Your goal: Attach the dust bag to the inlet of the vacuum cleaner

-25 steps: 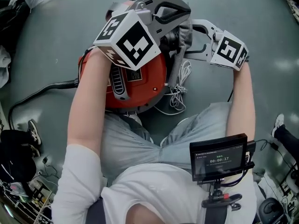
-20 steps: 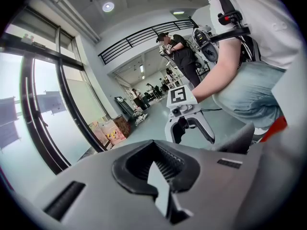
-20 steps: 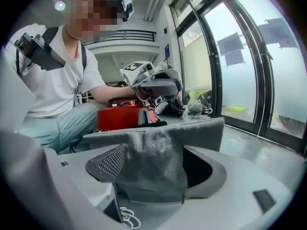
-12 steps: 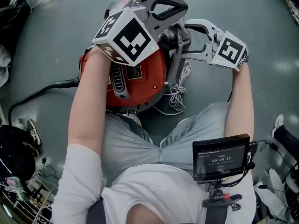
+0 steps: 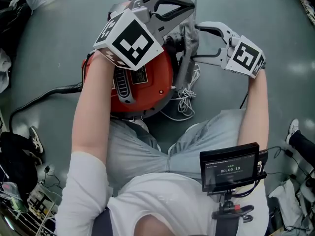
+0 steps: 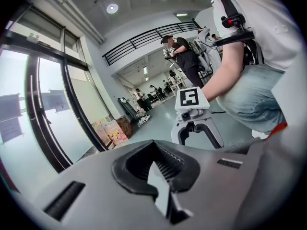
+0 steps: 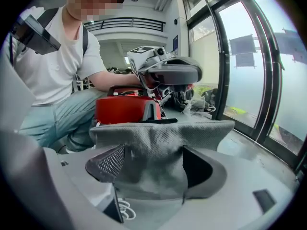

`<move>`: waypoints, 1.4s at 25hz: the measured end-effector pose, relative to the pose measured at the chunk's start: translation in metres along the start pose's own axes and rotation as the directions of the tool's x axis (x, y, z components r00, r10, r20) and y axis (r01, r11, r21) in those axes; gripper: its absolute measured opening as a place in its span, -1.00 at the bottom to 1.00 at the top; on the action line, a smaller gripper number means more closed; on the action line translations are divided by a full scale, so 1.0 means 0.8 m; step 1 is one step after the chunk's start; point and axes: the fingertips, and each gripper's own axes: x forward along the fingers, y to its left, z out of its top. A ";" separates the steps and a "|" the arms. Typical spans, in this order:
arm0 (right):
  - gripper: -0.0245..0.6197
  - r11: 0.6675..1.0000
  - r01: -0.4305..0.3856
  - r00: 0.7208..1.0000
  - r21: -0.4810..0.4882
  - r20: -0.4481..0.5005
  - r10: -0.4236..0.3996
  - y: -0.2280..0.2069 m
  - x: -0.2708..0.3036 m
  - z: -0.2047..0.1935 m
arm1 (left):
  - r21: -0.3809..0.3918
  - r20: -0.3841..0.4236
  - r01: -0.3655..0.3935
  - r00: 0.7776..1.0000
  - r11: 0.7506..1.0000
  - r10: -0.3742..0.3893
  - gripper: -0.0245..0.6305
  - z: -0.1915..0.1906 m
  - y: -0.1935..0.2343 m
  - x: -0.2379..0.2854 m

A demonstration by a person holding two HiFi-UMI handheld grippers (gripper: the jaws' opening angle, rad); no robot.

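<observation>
The red vacuum cleaner (image 5: 147, 82) (image 7: 120, 109) stands on the floor in front of the person's knees. A grey fabric dust bag (image 5: 186, 58) (image 7: 158, 143) hangs upright along its right side. My right gripper (image 5: 193, 45) (image 7: 148, 176) is shut on the bag's cloth from the right. My left gripper (image 5: 189, 11) (image 6: 160, 195) reaches over the vacuum from the left. It is shut on a thin pale edge at the bag's top. Each gripper faces the other: the right gripper (image 6: 196, 133) shows in the left gripper view, the left gripper (image 7: 170, 73) in the right gripper view. The inlet is hidden.
A coiled white cord (image 5: 187, 100) lies on the floor beside the vacuum, and a black hose (image 5: 44, 95) runs off to the left. A small monitor (image 5: 230, 166) hangs at the person's chest. Clutter sits at the lower left, a glass wall (image 7: 240, 56) is near, and people (image 6: 180, 56) stand far off.
My left gripper has risen and shifted a little left, drawing the bag's top edge up. The bag hangs straighter. My right gripper has eased slightly right.
</observation>
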 end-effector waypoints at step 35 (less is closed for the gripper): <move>-0.02 0.566 0.319 0.591 0.761 0.307 -0.746 0.157 -0.470 0.689 | -0.548 -0.130 -0.367 0.925 0.751 0.357 -0.91 0.575 0.121 -0.442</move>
